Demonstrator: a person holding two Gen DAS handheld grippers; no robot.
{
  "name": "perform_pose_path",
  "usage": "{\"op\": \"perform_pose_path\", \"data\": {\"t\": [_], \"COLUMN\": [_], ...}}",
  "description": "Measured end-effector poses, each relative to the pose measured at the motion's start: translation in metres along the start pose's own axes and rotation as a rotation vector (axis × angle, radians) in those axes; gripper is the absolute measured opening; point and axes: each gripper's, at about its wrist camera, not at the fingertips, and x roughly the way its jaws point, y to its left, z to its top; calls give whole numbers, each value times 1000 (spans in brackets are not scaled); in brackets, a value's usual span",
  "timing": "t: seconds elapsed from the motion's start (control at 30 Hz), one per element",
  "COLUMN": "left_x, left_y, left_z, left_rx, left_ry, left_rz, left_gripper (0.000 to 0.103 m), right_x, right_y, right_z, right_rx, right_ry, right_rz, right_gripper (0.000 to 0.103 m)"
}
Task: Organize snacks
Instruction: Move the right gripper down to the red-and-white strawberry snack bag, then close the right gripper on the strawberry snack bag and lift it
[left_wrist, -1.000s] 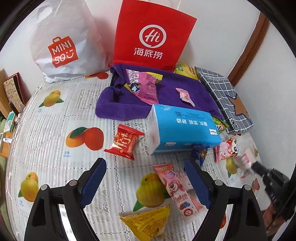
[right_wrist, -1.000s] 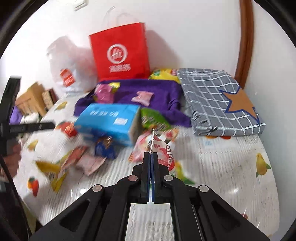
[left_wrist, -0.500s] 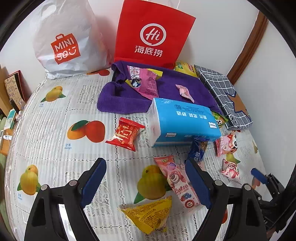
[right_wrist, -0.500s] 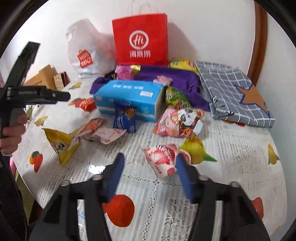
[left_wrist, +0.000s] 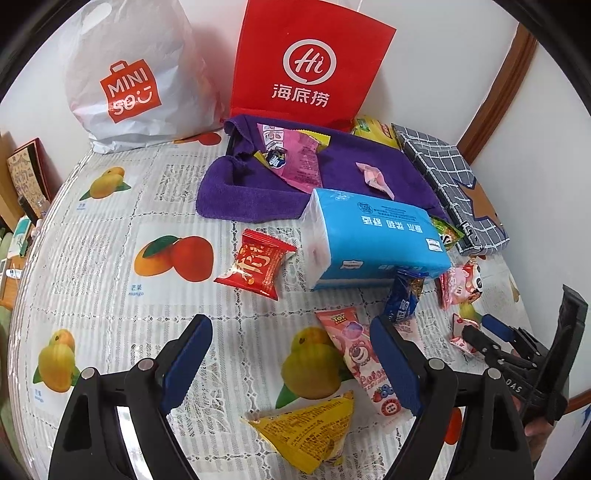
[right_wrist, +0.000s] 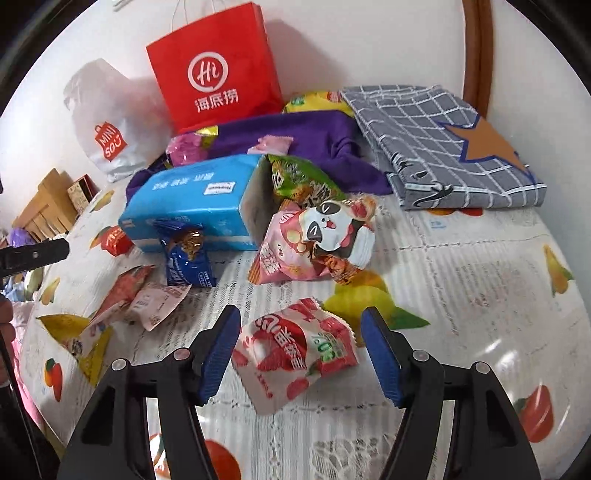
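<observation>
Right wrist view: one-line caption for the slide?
Right gripper, jaws opening, straddles a red-and-white strawberry snack packet lying on the fruit-print tablecloth, more snacks and a blue tissue pack behind.

free: tablecloth left | blocked: tissue pack centre, snack packets crowd right

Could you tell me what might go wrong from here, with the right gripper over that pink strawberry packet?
The right gripper is opening around the puffy pink-and-white strawberry snack packet, pads not touching; a later squeeze could crush or squirt it sideways. The packet lies skewed, so the fingers may catch only a corner. The panda-print pink packet sits close behind and could get nudged.
</observation>
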Motion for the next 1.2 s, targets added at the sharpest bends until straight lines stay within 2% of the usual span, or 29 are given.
{"op": "perform_pose_path", "data": {"t": [0.03, 0.1, 0.2, 0.27, 0.4, 0.53, 0.7, 0.87, 1.0, 1.2], "left_x": [1, 2, 3, 4, 5, 6, 3, -3, -6, -8], "left_y": [0, 0, 0, -1, -4, -8, -6, 1, 6, 9], "left_z": [0, 1, 3, 3, 4, 5, 5, 4, 4, 4], "left_rx": [1, 1, 2, 3, 11, 21, 19, 10, 6, 8], "left_ry": [1, 1, 2, 0, 1, 2, -4, -14, -17, -20], "left_rz": [-1, -6, -14, -18, -29, -35, -37, -32, -23, -16], "left_gripper": [86, 86, 86, 86, 86, 86, 86, 86, 86, 86], "right_x": [3, 8, 7, 1, -17, -29, -15, -2, 10, 27], "right_y": [2, 8, 16, 15, -2, -16, -14, -13, -11, 2], "right_z": [0, -1, -4, -5, -7, -12, -21, -15, -3, 7], "right_rx": [-11, -49, -152, -173, -83, 45, 115, 179, 201, 142], "right_ry": [6, 21, 28, 30, 14, 33, 122, 113, 123, 132], "right_rz": [2, 13, 17, 3, 5, 62, 130, 158, 149, 39], "right_gripper": [67, 59, 57, 57, 60, 66, 66, 71, 73, 73]}}
